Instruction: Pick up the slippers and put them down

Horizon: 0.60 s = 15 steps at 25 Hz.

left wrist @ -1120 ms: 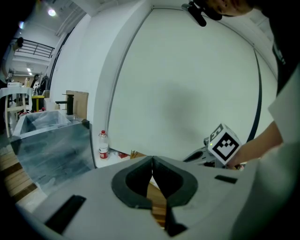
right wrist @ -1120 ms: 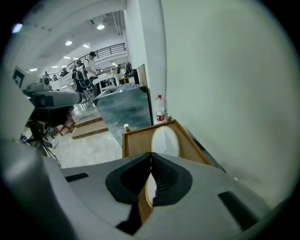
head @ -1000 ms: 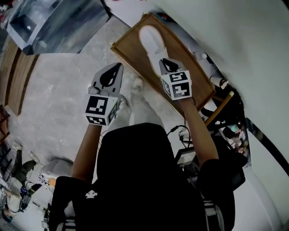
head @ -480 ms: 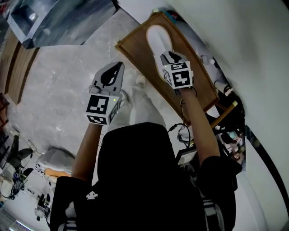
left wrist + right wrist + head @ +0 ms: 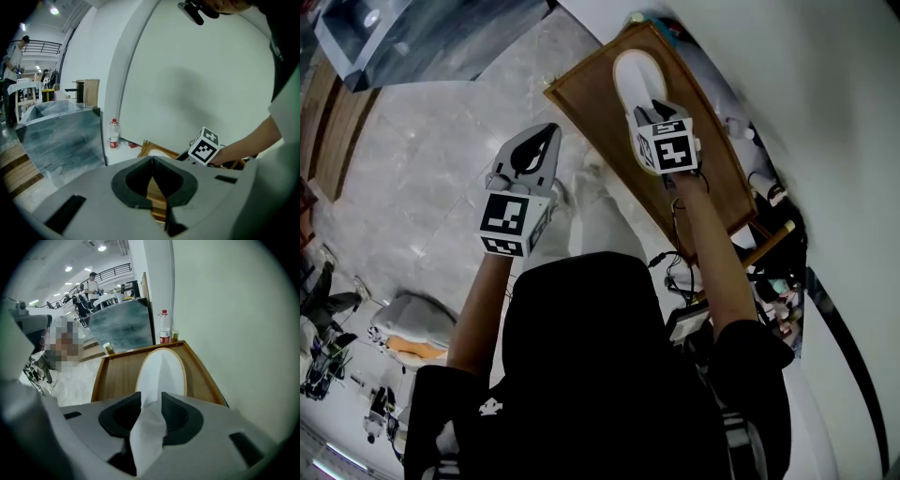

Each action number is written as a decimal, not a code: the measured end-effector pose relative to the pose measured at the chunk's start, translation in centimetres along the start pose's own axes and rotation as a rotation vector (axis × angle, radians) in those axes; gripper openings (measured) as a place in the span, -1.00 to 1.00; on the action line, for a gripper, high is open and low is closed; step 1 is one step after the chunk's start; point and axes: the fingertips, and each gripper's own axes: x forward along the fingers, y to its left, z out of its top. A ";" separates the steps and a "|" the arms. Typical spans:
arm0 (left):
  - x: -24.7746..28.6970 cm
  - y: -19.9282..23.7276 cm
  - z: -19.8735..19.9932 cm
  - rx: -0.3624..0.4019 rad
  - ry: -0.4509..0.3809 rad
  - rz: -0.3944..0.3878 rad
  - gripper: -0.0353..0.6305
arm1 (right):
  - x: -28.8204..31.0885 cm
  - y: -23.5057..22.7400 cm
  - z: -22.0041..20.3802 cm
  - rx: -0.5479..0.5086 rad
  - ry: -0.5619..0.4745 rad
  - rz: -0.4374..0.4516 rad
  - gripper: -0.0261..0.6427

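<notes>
White slipper, just one, lies on one wooden tray.

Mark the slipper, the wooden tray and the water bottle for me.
slipper (image 5: 161, 369), right gripper view, on its white top surface.
wooden tray (image 5: 117, 376), right gripper view, on the bare bottom left of the slipper.
water bottle (image 5: 164, 331), right gripper view, on its body.

The person wears a black top with short sleeves, and the grey left gripper and right gripper both have black-and-white square marks.
</notes>
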 end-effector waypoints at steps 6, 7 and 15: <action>0.2 0.2 -0.4 -0.009 0.014 0.007 -0.88 | 0.4 -0.3 -0.3 -0.015 0.018 -0.015 -0.63; 0.3 0.2 -0.4 -0.010 0.013 0.007 -0.88 | 0.5 -0.3 -0.3 -0.014 0.019 -0.016 -0.65; 0.6 0.6 -0.3 0.017 -0.006 0.014 -0.88 | 0.4 0.1 -0.1 -0.041 0.022 -0.039 -0.86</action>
